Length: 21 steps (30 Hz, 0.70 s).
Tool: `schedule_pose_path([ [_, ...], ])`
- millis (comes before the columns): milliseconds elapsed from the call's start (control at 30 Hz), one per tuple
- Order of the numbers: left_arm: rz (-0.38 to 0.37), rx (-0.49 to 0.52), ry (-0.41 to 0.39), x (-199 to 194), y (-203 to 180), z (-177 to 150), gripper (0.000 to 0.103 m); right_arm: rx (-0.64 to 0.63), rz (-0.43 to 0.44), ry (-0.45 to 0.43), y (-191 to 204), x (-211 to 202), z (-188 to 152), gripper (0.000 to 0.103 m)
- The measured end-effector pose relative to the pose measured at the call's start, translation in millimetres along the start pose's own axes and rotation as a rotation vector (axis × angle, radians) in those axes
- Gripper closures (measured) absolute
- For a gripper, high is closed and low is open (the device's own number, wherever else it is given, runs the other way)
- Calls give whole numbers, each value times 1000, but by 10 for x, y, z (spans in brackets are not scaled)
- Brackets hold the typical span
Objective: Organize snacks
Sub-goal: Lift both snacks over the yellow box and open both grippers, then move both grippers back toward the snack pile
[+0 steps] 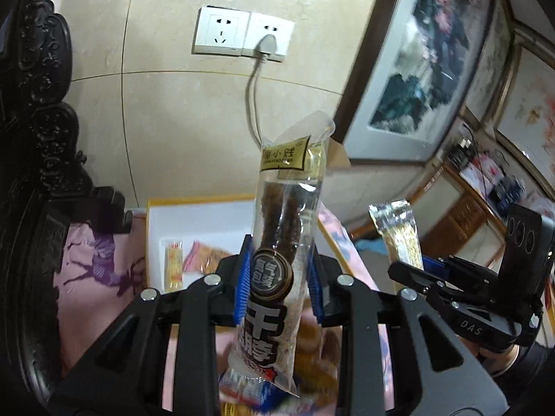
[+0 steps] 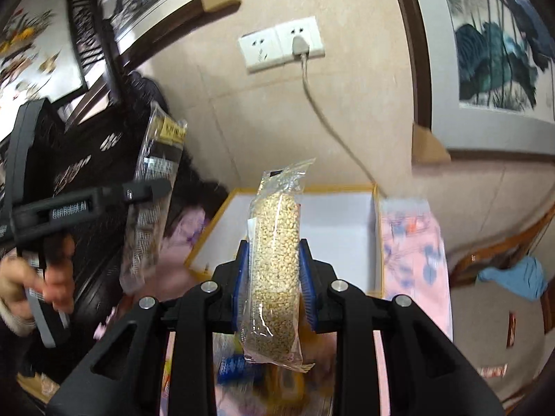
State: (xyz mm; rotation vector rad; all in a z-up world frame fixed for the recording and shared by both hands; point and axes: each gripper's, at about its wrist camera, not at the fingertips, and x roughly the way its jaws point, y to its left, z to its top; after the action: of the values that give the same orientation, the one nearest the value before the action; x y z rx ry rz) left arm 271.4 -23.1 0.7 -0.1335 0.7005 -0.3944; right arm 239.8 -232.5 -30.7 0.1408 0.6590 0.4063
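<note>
Left wrist view is showing the left gripper [image 1: 279, 277] with jaws clamping an upright dried-meat packet [image 1: 277, 242], the right gripper [image 2: 272, 284] likewise gripping a grain bar [image 2: 277, 253] lengthwise, both hovering before the white box [image 2: 340, 228], probably their destination, at frame centre.

Jaws clamp grain bar [image 2: 277, 260] (upright).
</note>
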Motion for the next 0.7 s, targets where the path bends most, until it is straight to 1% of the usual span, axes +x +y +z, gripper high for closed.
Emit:
schedule_pose_path([
  [67, 35, -17, 1, 234, 62, 123, 73, -5, -12, 3, -40, 251, 182, 75],
  [100, 55, -27, 11, 357, 97, 167, 73, -12, -26, 6, -40, 350, 243, 75],
  [167, 87, -59, 46, 572, 193, 217, 70, -16, -41, 39, -43, 594, 350, 75],
  [233, 124, -88, 62, 691, 268, 208, 56, -13, -63, 76, -51, 793, 394, 72],
  [267, 152, -103, 60, 720, 304, 193, 39, -5, -67, 90, -52, 847, 399, 64],
  [300, 176, -118, 54, 713, 328, 181, 26, 7, -72, 102, -55, 871, 393, 56],
  [333, 195, -138, 48, 684, 352, 176, 22, 28, -79, 98, -54, 854, 400, 39],
  [367, 202, -170, 48, 632, 390, 172, 18, 34, -78, 87, -54, 835, 409, 36],
  [467, 187, -215, 22, 441, 421, 175, 14, 17, -82, 83, 35, 742, 427, 35],
  [500, 193, -215, 11, 393, 418, 174, 13, 10, -92, 92, 62, 724, 425, 34],
  [567, 206, -208, -17, 253, 392, 170, 10, -2, -117, 109, 131, 672, 404, 30],
  [600, 210, -206, -31, 192, 379, 164, 7, -6, -119, 109, 160, 636, 389, 26],
  [633, 206, -206, -44, 127, 365, 157, 7, -9, -131, 103, 197, 576, 368, 8],
  [667, 197, -203, -49, 80, 341, 148, 6, -12, -150, 87, 230, 513, 350, 1],
  [700, 191, -200, -51, 40, 322, 140, 6, -18, -153, 77, 247, 474, 338, 1],
])
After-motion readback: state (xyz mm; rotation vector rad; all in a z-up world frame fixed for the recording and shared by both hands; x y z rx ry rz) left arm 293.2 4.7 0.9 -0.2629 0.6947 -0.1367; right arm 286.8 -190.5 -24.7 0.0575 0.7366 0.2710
